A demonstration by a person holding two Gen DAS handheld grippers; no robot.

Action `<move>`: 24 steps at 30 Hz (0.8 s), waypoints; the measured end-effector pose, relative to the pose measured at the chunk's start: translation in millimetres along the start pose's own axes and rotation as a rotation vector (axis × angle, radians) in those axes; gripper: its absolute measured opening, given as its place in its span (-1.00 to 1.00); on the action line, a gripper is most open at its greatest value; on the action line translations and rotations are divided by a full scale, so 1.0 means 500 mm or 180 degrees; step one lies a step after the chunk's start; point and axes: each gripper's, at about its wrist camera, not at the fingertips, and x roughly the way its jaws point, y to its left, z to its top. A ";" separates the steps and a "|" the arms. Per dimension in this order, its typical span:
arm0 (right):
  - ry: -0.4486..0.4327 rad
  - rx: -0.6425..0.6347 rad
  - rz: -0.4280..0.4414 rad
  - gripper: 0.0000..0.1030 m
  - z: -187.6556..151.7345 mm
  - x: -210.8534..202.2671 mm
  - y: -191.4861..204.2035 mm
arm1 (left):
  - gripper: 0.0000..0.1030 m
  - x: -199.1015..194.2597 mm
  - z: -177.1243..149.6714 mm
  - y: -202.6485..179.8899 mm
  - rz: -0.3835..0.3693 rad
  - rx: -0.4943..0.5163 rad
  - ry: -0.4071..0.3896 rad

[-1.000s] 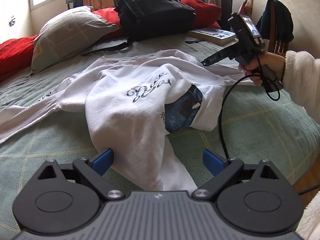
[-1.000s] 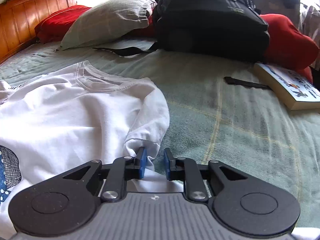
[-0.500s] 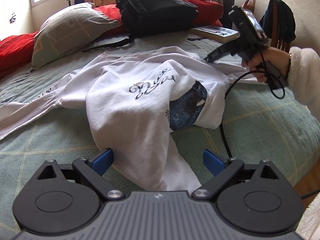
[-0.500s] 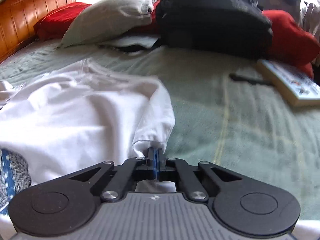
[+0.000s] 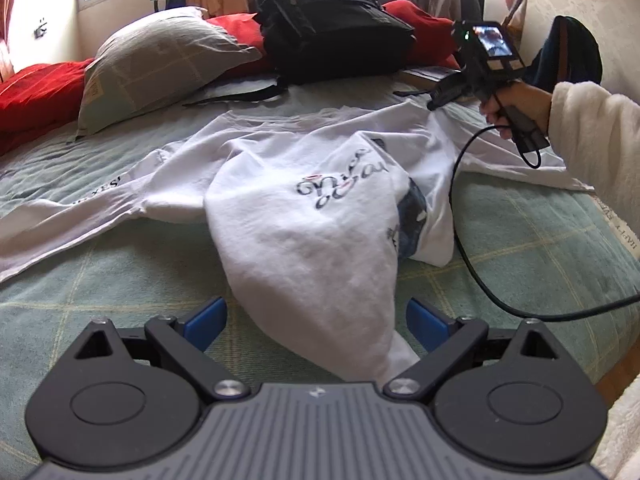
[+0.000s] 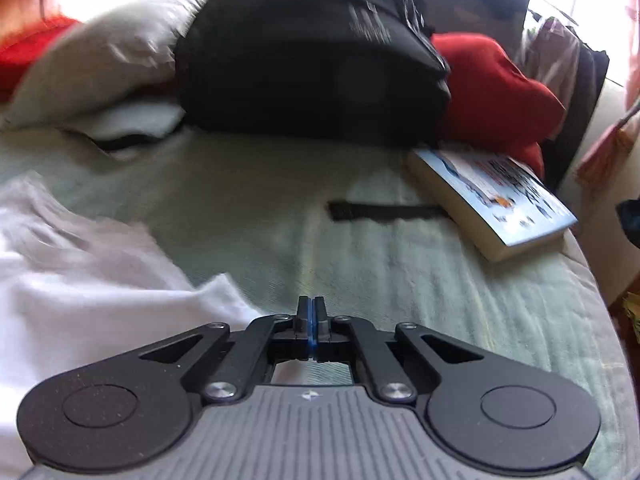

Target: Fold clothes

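A white long-sleeved shirt [image 5: 300, 232] with a dark print lies crumpled on the green bedspread [image 5: 120, 280]. My left gripper [image 5: 314, 312] is open, low over the near end; a bunched fold of the shirt lies between its wide blue pads without being pressed. My right gripper [image 6: 308, 304] is shut, and the shirt [image 6: 80, 300] reaches its left side. In the left wrist view the right gripper [image 5: 434, 102], held by a hand in a fluffy white sleeve, pinches the shirt's far right edge, and the cloth is drawn up toward its tip.
A black backpack [image 5: 332, 24], a grey pillow [image 5: 160, 64] and red cushions [image 6: 492, 92] fill the head of the bed. A book [image 6: 492, 200] and a black strap [image 6: 380, 212] lie ahead of the right gripper. A black cable [image 5: 460, 220] trails across the shirt's right side.
The right gripper's jaws closed on the shirt's edge, then it moved away to the right, pulling the cloth with it. The left gripper stayed open in place.
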 end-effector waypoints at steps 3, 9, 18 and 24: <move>0.0053 0.0257 0.0156 -0.91 0.004 -0.001 -0.021 | 0.87 -0.003 -0.001 0.009 -0.0010 -0.0008 -0.0016; -0.0260 0.0452 0.0819 -0.76 0.052 -0.064 -0.013 | 0.87 -0.011 0.000 0.033 -0.0077 -0.0058 -0.0029; 0.0152 -0.0550 0.0955 0.08 0.095 0.053 0.136 | 0.87 -0.028 -0.013 0.081 -0.0234 -0.0248 -0.0022; 0.0237 -0.0744 0.1202 -0.85 0.081 0.064 0.149 | 0.94 -0.017 -0.011 0.098 -0.0358 -0.0295 -0.0049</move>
